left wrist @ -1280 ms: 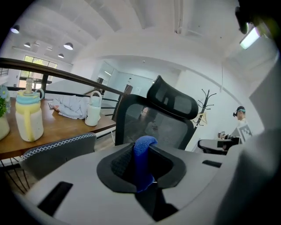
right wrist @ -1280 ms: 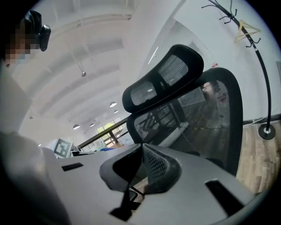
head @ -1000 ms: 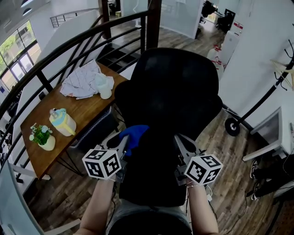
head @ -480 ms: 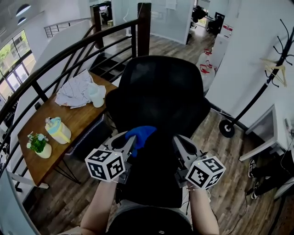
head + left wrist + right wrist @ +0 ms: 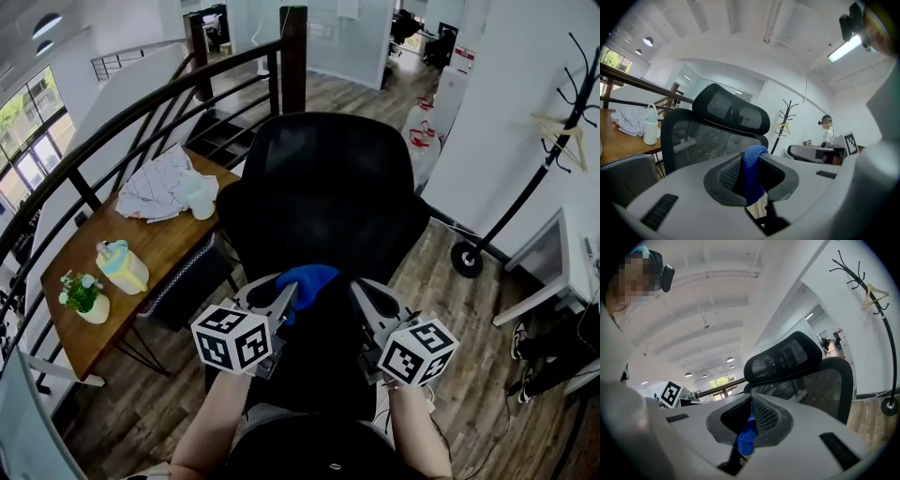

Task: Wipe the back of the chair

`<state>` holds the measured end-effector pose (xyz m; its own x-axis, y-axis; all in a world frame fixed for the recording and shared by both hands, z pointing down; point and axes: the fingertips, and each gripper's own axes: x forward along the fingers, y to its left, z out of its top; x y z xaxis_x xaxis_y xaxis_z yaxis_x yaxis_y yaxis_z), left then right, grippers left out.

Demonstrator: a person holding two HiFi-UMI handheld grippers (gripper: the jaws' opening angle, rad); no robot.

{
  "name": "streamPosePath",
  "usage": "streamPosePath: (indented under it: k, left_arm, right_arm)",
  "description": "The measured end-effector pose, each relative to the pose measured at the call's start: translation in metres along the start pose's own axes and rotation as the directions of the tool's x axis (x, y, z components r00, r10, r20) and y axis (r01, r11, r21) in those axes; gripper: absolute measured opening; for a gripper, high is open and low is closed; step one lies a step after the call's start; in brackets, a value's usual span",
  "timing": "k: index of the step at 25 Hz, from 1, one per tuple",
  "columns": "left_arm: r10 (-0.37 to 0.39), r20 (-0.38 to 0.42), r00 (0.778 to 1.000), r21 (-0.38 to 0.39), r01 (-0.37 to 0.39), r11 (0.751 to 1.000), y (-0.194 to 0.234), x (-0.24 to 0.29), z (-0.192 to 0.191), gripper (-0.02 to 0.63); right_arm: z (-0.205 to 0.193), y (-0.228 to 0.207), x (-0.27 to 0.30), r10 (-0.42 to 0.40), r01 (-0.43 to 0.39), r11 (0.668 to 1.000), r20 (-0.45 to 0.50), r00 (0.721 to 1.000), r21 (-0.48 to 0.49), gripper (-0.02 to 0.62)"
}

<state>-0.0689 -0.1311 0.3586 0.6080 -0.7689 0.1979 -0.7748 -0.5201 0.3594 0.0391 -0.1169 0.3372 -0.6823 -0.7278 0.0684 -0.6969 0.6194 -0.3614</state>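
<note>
A black mesh office chair [image 5: 323,197] stands right in front of me, its back and headrest [image 5: 731,115] facing me. My left gripper [image 5: 286,292] is shut on a blue cloth [image 5: 309,277], held close to the lower middle of the chair back. In the left gripper view the cloth [image 5: 752,180] sticks up between the pads. My right gripper [image 5: 361,292] is just right of the cloth, level with the left one. Its jaws stand together in the right gripper view [image 5: 751,401]. A blue patch [image 5: 746,439] shows low in their gap; I cannot tell what it is.
A wooden table [image 5: 89,323] stands left of the chair with a potted plant [image 5: 80,292], a yellow-and-blue jug [image 5: 122,265], a crumpled white cloth [image 5: 155,187] and a white cup [image 5: 199,197]. A dark curved railing [image 5: 141,103] runs behind. A coat rack [image 5: 553,131] stands at right.
The left gripper has carried the blue cloth rightward, toward the middle of the chair back and nearer the right gripper. The right gripper has hardly moved.
</note>
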Motion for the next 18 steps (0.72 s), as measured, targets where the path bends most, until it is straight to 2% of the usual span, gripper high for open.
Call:
streamPosePath:
  k: [18]
  left_arm:
    - [-0.009,-0.043,0.999,0.012,0.009,1.000,-0.007,0.006,-0.014,0.066]
  right_arm:
    - [-0.012,0.000,0.000,-0.015,0.015,1.000,-0.031,0.999,-0.006,0.028]
